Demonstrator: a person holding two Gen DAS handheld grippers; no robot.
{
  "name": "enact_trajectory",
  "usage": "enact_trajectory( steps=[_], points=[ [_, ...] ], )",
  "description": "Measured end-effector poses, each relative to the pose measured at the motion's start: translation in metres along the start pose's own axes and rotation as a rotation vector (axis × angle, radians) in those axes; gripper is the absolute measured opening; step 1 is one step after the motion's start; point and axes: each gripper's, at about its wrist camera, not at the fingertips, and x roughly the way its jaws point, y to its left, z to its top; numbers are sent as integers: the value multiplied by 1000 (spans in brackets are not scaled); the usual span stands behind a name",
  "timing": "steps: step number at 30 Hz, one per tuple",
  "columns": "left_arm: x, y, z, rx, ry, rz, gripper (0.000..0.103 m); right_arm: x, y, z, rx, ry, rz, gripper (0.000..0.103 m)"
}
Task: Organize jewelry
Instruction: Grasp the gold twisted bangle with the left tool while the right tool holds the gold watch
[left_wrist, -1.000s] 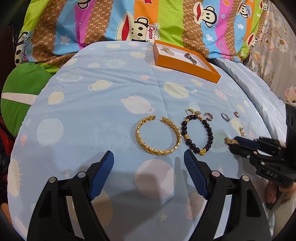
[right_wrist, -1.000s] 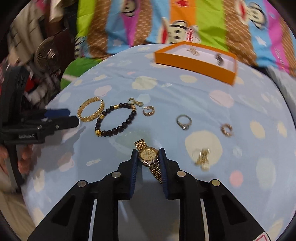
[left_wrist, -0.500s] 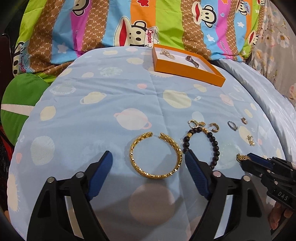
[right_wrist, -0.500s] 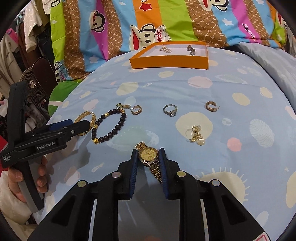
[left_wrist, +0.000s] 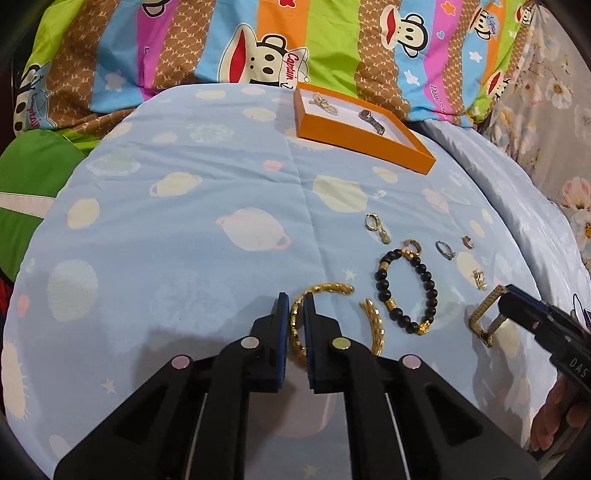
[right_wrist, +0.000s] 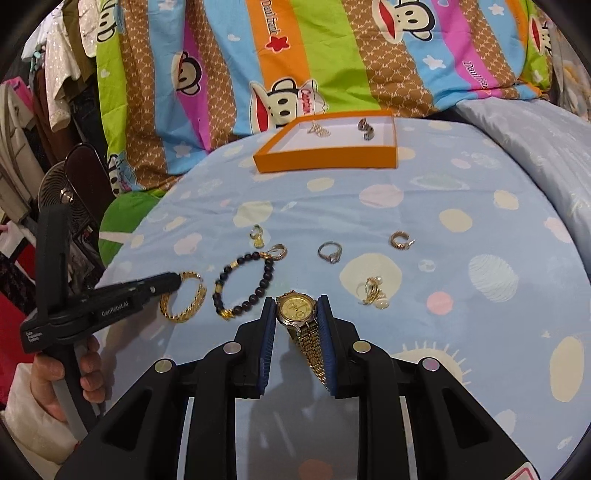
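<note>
I've got both grippers loaded. The left gripper (left_wrist: 295, 306) has just been closing and its jaws are now clamped on the near-left rim of the gold bangle (left_wrist: 332, 317), lower centre of the left view; the bangle looks to be lying on the blue bedspread (left_wrist: 184, 221) rather than raised, with its open ends pointing up-frame. The right gripper (right_wrist: 295, 310) is pinched on the gold watch (right_wrist: 295, 308) at the case, dial facing the camera, strap hanging down between the fingers and clear of the bedspread, lower centre of the right view. The target, as I read it, is the orange tray (right_wrist: 325, 162), upper centre in both views, with two pieces already inside on its white floor. The grip on the bangle is thin and off-centre, so I'd lift slow and straight and watch for it swinging or slipping out. The beaded bracelet (left_wrist: 406, 291) sits just right of the bangle, so I'd go up before going sideways to avoid dragging it. Carry the watch in first, keep the strap from catching the tray wall, and drop each piece on bare floor away from what's there. The rings and earrings to the right wait.
</note>
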Motion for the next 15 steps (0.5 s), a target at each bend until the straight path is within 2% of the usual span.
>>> enact_trajectory(
  steps=[2, 4, 5, 6, 7, 8, 15],
  points=[
    [-2, -1, -1, 5, -3, 11, 8, -2, -2, 2, 4, -4, -2, 21],
    [-6, -2, -3, 4, -7, 7, 25, -2, -4, 2, 12, -3, -4, 21],
    [-8, -3, -4, 4, -11, 9, 47, -2, -5, 2, 15, -2, -4, 21],
    [-12, -5, -5, 7, -26, 20, 63, -2, -6, 1, 19, -1, -3, 21],
    [-16, -7, -6, 14, -39, 33, 67, -1, -6, 1, 21, -1, -3, 21],
    [-18, -9, -6, 22, -45, 37, 71, -1, -6, 1, 21, 0, -2, 21],
    [-6, -29, -13, 96, -10, 45, 71, -1, -2, 0, 12, 2, 9, 21]
  ],
)
